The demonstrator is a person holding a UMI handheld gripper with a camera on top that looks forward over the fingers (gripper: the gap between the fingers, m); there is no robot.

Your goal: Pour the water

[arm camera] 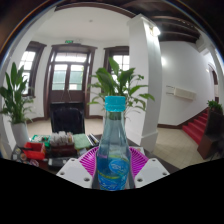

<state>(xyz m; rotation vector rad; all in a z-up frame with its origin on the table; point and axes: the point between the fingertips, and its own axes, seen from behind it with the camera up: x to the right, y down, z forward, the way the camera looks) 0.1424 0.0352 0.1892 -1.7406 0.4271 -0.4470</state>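
My fingers (112,172) hold a bottle (113,145) upright between them. It is clear with a blue tint and a teal cap (116,103), and its base sits down between my two pink pads (90,160), which show at either side of it. Both pads look pressed to the glass, so I judge that I have a firm grip on it, narrowed to the bottle's width, though the lower part of the contact is hidden from me. The bottle seems lifted clear of the bench (45,152), which lies to the left and behind, carrying a dark box (66,118), a potted plant (16,100) and some small red and dark things I cannot make out. A second plant (122,85) stands behind the bottle, with tall doors (68,78) and a red stair (198,125) further off. I take the step in hand to be carrying the bottle toward wherever the water should go; pouring has not begun, since the bottle is upright and the cap looks to be on. I see no cup or glass to receive the water, so the next move calls for finding one, bringing the bottle's mouth over it, and tilting slowly. If the cap is really shut, it must come off first. I must keep my grip tight, since the smooth glass could slip as it tips.
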